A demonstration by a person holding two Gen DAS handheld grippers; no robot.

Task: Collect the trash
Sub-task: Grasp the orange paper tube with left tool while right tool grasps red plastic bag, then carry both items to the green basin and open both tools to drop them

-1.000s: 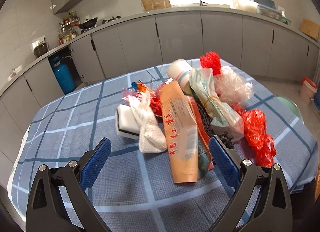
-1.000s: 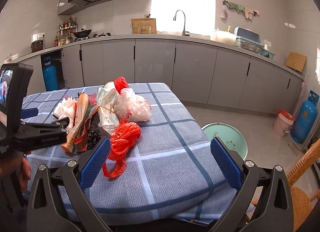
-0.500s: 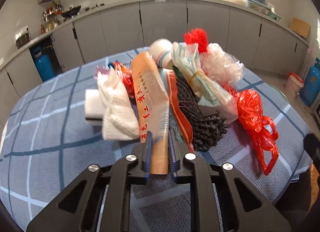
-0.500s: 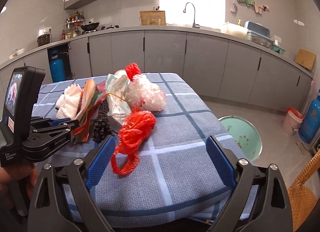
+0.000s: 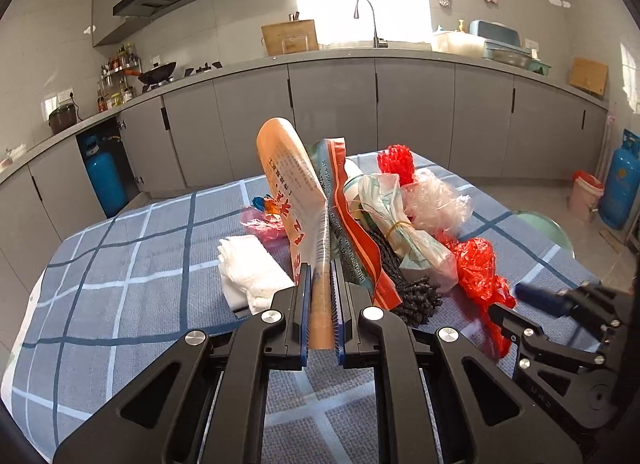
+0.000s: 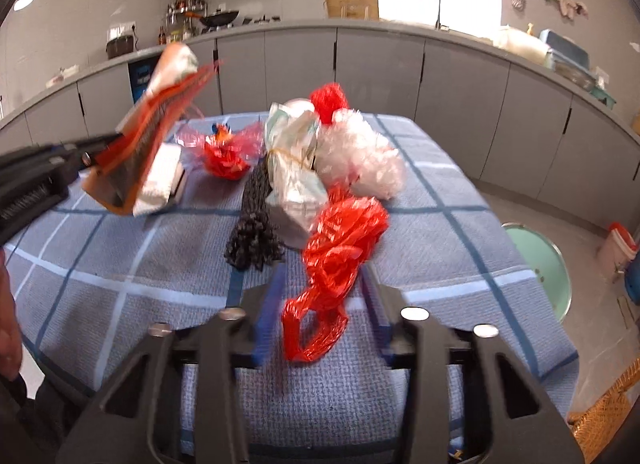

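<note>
My left gripper is shut on an orange snack wrapper and holds it lifted off the checked tablecloth; the wrapper also shows in the right wrist view, hanging from the left gripper. My right gripper is partly closed around a red plastic bag that lies on the cloth; its fingers are blurred and stand on both sides of the bag. Behind it lie a black mesh bundle, a tied clear bag, a crumpled clear bag and a red net.
A white cloth and a pink and red wrapper lie on the table's left half. A green basin, a pink bin and a blue gas cylinder stand on the floor to the right. Grey cabinets run behind.
My left gripper has lifted the orange wrapper off the table. My right gripper has moved forward over the red plastic bag and its jaws have narrowed around it.
</note>
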